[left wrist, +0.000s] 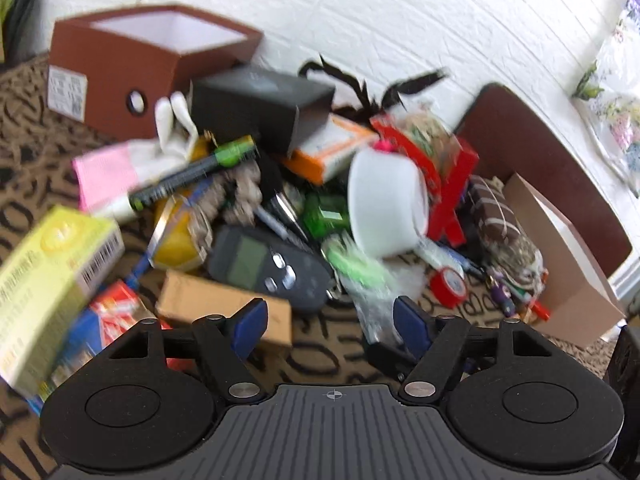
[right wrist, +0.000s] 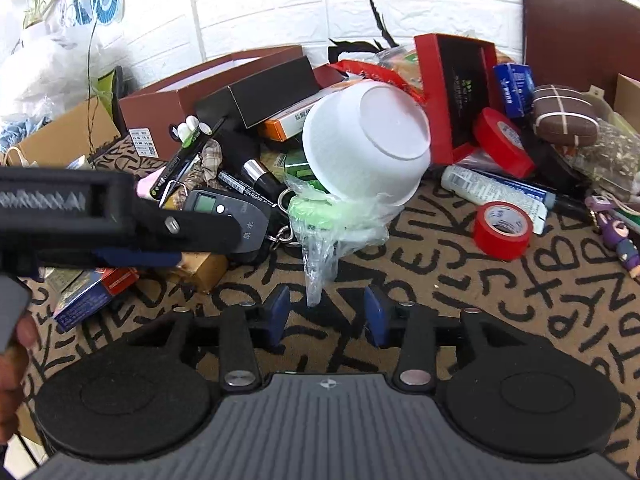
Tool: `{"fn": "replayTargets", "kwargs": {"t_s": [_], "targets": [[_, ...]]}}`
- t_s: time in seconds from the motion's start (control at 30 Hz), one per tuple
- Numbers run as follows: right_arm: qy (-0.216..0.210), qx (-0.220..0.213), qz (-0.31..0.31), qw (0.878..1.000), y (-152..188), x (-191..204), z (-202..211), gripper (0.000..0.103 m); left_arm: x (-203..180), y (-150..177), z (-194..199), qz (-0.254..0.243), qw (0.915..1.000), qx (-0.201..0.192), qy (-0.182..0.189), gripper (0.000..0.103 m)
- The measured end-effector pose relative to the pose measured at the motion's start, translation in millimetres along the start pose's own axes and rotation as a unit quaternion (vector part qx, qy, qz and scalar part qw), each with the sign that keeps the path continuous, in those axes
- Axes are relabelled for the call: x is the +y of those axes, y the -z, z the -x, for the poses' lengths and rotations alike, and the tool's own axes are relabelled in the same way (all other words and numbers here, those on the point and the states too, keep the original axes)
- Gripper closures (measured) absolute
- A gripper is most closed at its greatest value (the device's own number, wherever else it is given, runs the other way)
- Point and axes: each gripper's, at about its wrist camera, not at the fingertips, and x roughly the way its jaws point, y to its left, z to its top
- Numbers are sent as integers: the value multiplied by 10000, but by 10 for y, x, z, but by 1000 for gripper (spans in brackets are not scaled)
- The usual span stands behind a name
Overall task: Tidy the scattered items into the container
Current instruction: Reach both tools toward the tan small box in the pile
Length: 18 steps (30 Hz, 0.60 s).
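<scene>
Jaws of your left gripper point(left wrist: 330, 320) and right gripper point(right wrist: 326, 314) stand apart, gripping nothing.
The clutter pile, blurred in the left view, half hides the brown container point(left wrist: 132, 64); a white bowl point(right wrist: 366, 140) lies tipped on it.

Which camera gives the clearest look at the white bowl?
The right wrist view: the white bowl is sharp there, tipped on its side with its base facing the camera, resting on the clutter. The left wrist view shows the bowl too, but motion-blurred, its edges smeared.

yellow-green box point(left wrist: 48, 280) blurred — cut off left
</scene>
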Motion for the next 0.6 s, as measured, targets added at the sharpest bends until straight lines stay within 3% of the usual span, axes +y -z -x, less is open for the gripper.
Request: {"fn": "replayTargets", "kwargs": {"t_s": [0.23, 0.27, 0.3, 0.37, 0.6], "targets": [[64, 102, -23, 9999, -121, 1, -219, 58, 138, -74, -150, -25, 9999, 84, -117, 13], [44, 158, -53, 9999, -129, -8, -263, 63, 136, -78, -159, -82, 9998, 83, -135, 12], [39, 178, -66, 9998, -135, -16, -289, 82, 134, -81, -167, -138, 9997, 82, -156, 11], [-34, 192, -35, 9998, -153, -20, -285, 103, 140, -79, -167, -199, 9996, 79, -189, 11], [-530, -380, -53, 9979, -166, -6, 116, 103, 131, -30, -106, -283, 9994, 140, -114, 11]]}}
